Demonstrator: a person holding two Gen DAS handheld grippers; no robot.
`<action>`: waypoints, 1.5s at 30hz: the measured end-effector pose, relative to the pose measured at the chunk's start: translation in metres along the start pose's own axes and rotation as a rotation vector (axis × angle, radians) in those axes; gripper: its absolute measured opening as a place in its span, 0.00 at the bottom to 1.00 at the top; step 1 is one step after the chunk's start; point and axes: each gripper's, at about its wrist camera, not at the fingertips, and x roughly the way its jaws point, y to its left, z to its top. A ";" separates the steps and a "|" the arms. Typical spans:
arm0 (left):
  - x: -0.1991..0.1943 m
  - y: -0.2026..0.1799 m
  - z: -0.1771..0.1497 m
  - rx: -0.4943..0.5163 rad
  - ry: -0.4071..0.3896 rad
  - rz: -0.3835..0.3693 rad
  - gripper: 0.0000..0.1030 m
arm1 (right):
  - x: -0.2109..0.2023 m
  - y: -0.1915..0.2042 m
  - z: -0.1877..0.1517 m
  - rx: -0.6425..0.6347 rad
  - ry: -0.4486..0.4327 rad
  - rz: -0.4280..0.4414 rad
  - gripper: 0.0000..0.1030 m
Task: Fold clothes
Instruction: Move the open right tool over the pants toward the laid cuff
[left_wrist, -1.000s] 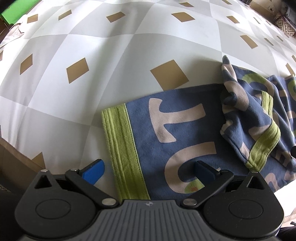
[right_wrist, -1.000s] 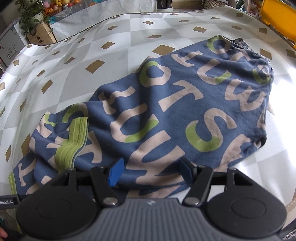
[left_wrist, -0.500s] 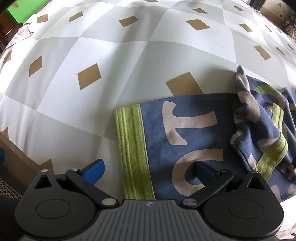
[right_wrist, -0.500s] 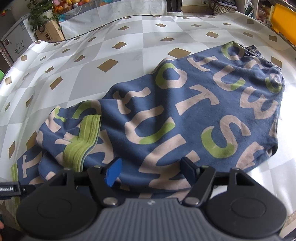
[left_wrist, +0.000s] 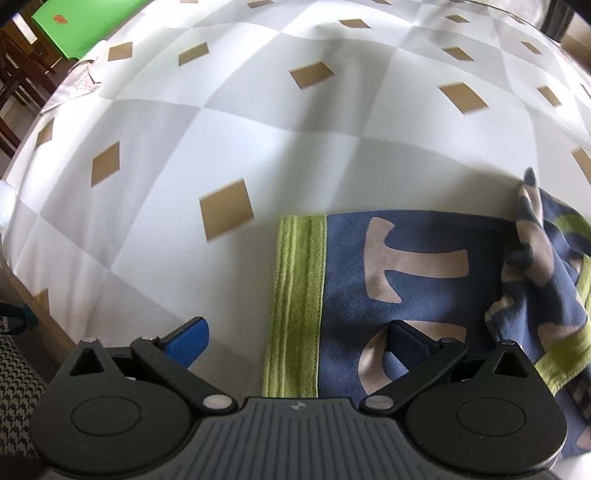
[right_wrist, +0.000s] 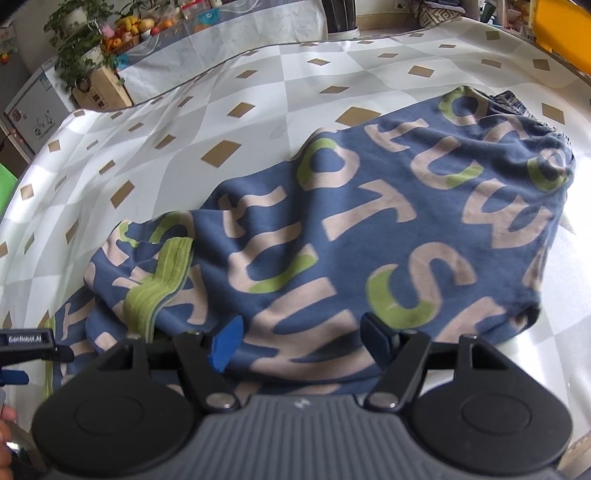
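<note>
Over the checked tablecloth (left_wrist: 258, 122) you hold both grippers, left (left_wrist: 295, 341) and right (right_wrist: 301, 341), spread wide and empty above the crumpled lettered sweatshirt (right_wrist: 369, 229), poised near its green cuff (left_wrist: 295, 295).

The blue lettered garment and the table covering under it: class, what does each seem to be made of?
Garment: soft knit, probably cotton jersey or fleece; matte, it drapes and wrinkles, with a ribbed green cuff. Table covering: likely wipe-clean vinyl or oilcloth; smooth with a slight sheen and printed diamonds, though coated fabric is possible.
</note>
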 end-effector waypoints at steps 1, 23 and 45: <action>0.000 0.002 0.004 -0.006 -0.006 0.011 1.00 | -0.001 -0.002 0.001 0.002 -0.003 -0.002 0.67; -0.017 0.003 -0.043 0.033 0.014 -0.037 1.00 | 0.001 -0.046 -0.001 0.015 -0.043 -0.210 0.67; -0.036 -0.006 -0.065 0.146 -0.064 -0.056 1.00 | -0.020 -0.038 -0.007 -0.003 -0.011 -0.221 0.68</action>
